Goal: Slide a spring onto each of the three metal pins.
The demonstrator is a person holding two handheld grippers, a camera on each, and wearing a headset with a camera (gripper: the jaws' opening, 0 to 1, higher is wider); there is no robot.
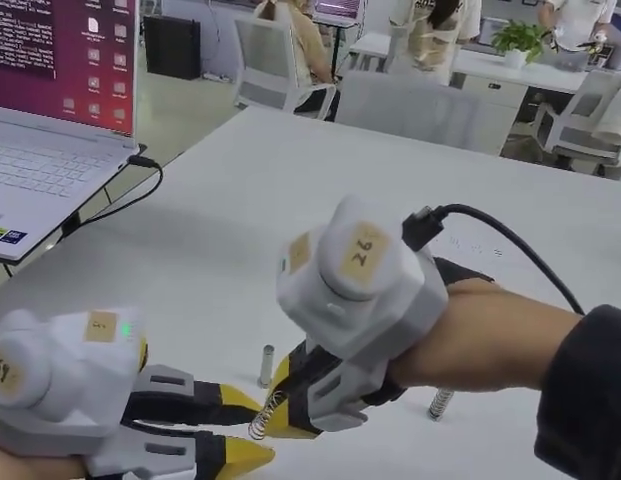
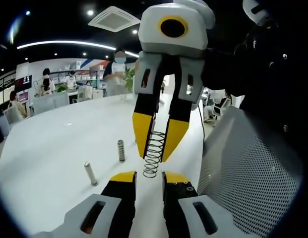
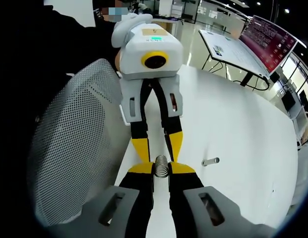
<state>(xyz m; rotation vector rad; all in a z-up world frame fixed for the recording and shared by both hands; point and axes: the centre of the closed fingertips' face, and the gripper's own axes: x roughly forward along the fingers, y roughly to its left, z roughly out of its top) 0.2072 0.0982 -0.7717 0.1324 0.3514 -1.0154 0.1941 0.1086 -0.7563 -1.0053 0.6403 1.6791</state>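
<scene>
Right tongs (image 3: 161,172) pinch a spring (image 2: 153,151) near one end, above the bench (image 1: 290,200), near a bare pin (image 1: 266,365). Left tongs (image 2: 149,178) slightly parted, empty. Spring likely light, bendy, crushable: grip lightly, near the end.

White housings, black fingers and yellow tips are seen on the right gripper (image 1: 278,405) and the left gripper (image 1: 258,428). A tan label (image 1: 362,252) marked 26 is carried on the right one. Between its yellow tips a silver coiled spring (image 1: 264,415) is shown. Just beside them a grey metal pin (image 1: 266,365) is set against the white table (image 1: 240,200). Beside the left gripper, a pale grey chair back (image 3: 74,144) is patterned with dark dots.
</scene>
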